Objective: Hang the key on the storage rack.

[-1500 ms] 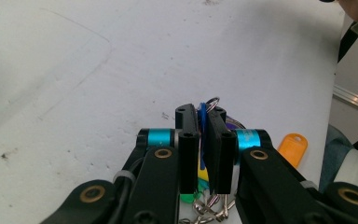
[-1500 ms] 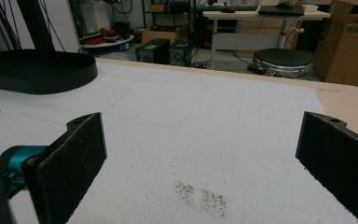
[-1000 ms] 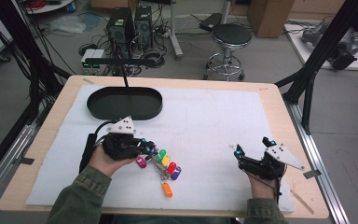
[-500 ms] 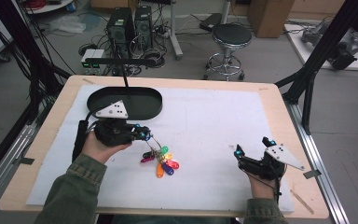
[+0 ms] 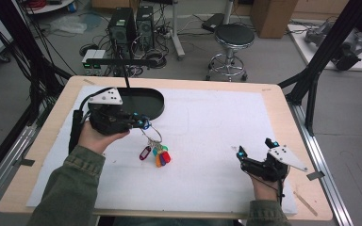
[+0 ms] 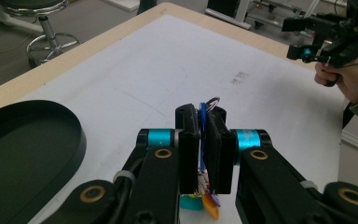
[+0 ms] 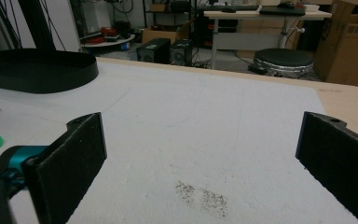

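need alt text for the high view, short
The left gripper, shut, lifts a bunch of coloured plastic key tags on a metal ring beside a black oval tray. The right gripper rests open on the white table mat.

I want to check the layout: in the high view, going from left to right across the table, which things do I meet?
Left gripper → bunch of key tags hanging from its fingers → right gripper. The black tray overlaps the left gripper, so I leave it out.
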The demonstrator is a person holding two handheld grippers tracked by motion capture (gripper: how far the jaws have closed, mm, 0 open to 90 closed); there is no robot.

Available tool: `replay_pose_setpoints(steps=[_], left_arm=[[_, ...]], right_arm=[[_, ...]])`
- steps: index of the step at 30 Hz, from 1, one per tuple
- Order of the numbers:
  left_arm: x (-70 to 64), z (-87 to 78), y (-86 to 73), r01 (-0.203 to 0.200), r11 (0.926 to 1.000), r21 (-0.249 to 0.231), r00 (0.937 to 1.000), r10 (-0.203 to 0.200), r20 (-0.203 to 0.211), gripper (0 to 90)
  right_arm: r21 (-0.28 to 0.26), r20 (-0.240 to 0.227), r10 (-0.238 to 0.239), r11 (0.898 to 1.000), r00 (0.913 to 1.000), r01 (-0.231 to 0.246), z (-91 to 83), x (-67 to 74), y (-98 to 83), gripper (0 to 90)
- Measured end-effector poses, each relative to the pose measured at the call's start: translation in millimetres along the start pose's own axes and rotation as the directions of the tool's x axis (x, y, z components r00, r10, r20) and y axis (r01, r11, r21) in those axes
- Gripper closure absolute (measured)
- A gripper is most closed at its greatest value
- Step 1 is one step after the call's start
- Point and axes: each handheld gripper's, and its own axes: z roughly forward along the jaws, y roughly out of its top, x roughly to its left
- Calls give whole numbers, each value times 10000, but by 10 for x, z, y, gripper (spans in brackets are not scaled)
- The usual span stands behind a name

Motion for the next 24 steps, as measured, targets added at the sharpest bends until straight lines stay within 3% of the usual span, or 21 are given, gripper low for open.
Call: replay_pose_setpoints(steps=[12, 20, 24], left_arm=[[205, -121, 178, 148, 9995, -270, 9994, -157, -314, 841], [388, -234, 276, 586, 9961, -654, 9975, -611, -368, 841], [449, -275, 348, 551, 9963, -662, 9965, -590, -589, 841]], right_arm=[[9, -8, -22, 10000, 10000, 22, 2, -1, -1, 6], [49, -9, -24, 10000, 10000, 24, 8, 2, -3, 6], [65, -18, -3, 10000, 10000, 3, 9, 7, -3, 6]])
